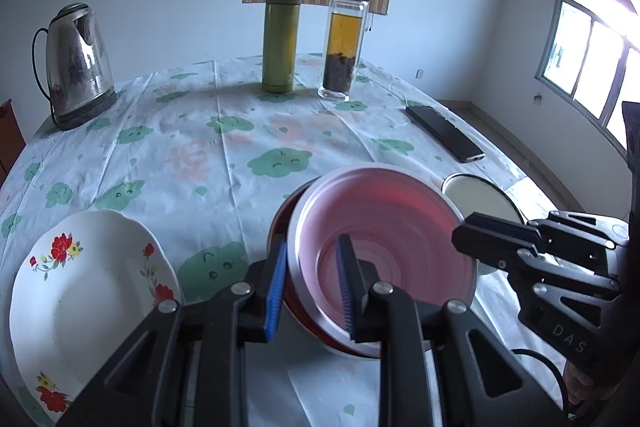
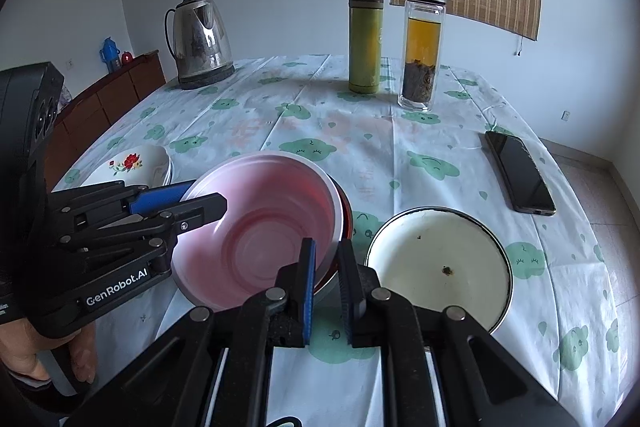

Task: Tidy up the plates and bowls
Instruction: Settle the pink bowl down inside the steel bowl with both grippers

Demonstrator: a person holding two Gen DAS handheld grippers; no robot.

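- The left gripper [image 1: 312, 291] is clamping its blue pads on the near-left rim of the pink bowl [image 1: 384, 239], one pad inside the bowl and one outside.
- The right gripper [image 2: 326, 287] is pinching the opposite edge of the same stack, its jaws nearly closed on the rims of the pink bowl [image 2: 260, 227] and the red bowl [image 2: 347, 215] nested under it.
- The pink bowl is sitting tilted in the red bowl [image 1: 280, 223], and both are staying near the front middle of the table [image 1: 160, 131].
- A white enamel bowl [image 2: 440, 259] is standing just beside the stack on its right, empty but for a few dark specks.
- A floral plate [image 1: 88, 291] is lying to the left of the stack, apart from it.
- A kettle [image 1: 76, 67], a green flask [image 1: 280, 43], a glass tea bottle [image 1: 344, 39] and a phone [image 1: 444, 133] are resting farther back on the cloth.
- A person's hand [image 2: 24, 351] is gripping the left gripper's handle.
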